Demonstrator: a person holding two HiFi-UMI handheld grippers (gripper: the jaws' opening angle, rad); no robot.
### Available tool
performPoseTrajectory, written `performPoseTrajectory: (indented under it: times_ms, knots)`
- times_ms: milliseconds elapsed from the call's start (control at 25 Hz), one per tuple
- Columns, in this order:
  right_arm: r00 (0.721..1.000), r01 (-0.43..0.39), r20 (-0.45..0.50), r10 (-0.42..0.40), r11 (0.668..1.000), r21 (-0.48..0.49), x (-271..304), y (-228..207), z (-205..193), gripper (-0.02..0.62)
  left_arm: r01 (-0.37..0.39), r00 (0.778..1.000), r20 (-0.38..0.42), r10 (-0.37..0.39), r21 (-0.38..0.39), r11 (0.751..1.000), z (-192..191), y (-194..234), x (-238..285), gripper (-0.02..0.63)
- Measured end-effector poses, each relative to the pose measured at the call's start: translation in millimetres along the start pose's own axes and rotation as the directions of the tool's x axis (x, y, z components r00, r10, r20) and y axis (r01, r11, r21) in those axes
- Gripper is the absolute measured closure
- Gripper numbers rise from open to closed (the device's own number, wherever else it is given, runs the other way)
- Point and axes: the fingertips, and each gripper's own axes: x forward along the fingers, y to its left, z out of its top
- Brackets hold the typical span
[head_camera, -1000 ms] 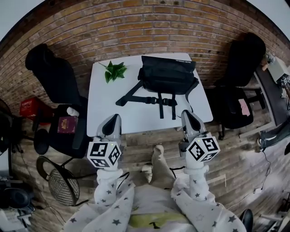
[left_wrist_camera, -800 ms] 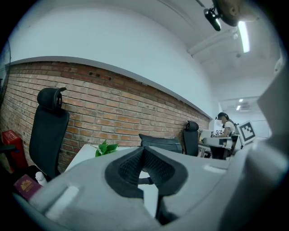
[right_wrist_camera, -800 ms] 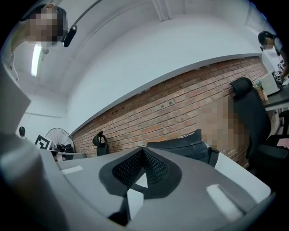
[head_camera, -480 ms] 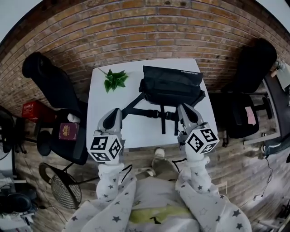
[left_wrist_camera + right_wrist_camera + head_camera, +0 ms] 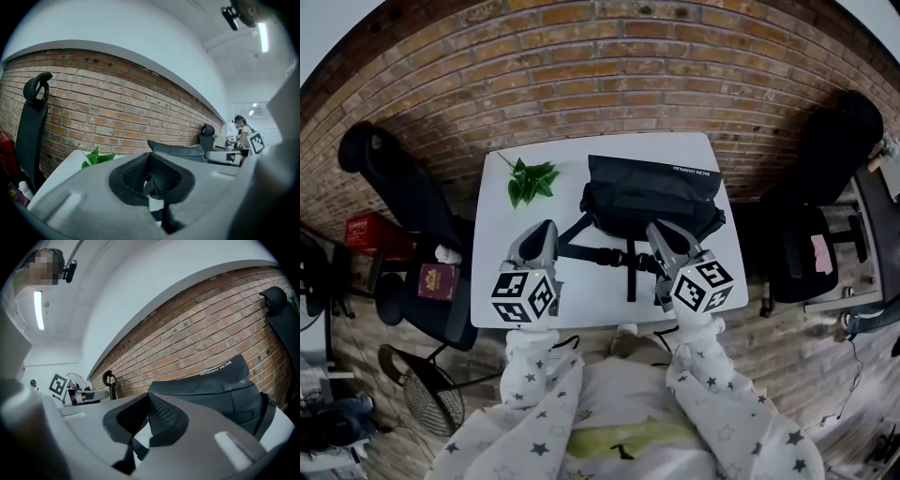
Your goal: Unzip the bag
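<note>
Both arms are reaching forward over the white table (image 5: 492, 281). Left gripper (image 5: 546, 232) and right gripper (image 5: 657, 232) are sitting closed and empty, pointing at the black bag (image 5: 652, 192), which is lying at the table's far side.

White sleeves (image 5: 530, 389) printed with small grey stars fill the lower middle of the head view. The left gripper (image 5: 546, 231) and right gripper (image 5: 657, 232) are pale grey shells. Each carries a white cube (image 5: 525, 297) with black square markers, and black dimpled pads (image 5: 161, 174) line the jaws.
</note>
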Motion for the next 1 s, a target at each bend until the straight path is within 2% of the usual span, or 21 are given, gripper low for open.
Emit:
performPoseTrajectory:
  times_ms: [160,320,400,520,1000]
  knots:
    - [0.996,-0.067,-0.057,0.066,0.997,-0.026,17.7,2.8,-12.0,0.586,0.020,1.000,-0.011,-0.019,0.015,1.000,-0.2,0.7,19.1,0.607]
    - [0.992,-0.080,-0.103,0.074,0.996,-0.046,32.8,5.0,-28.7,0.586,0.060,0.998,-0.038,-0.059,0.028,0.998,0.6,-0.7,38.3,0.607]
    - [0.988,-0.087,-0.129,0.080,0.995,-0.045,40.5,5.9,-37.4,0.583,0.080,0.995,-0.054,-0.078,0.021,0.997,0.5,-0.2,48.1,0.592]
    - [0.981,-0.097,-0.171,0.090,0.995,-0.033,55.0,6.8,-49.5,0.525,0.116,0.990,-0.077,-0.115,0.016,0.993,2.5,1.0,66.6,0.578]
    - [0.948,-0.124,-0.303,0.100,0.990,-0.063,92.7,10.0,-98.9,0.475,0.265,0.955,-0.134,-0.264,-0.010,0.964,-5.7,-7.9,122.8,0.472]
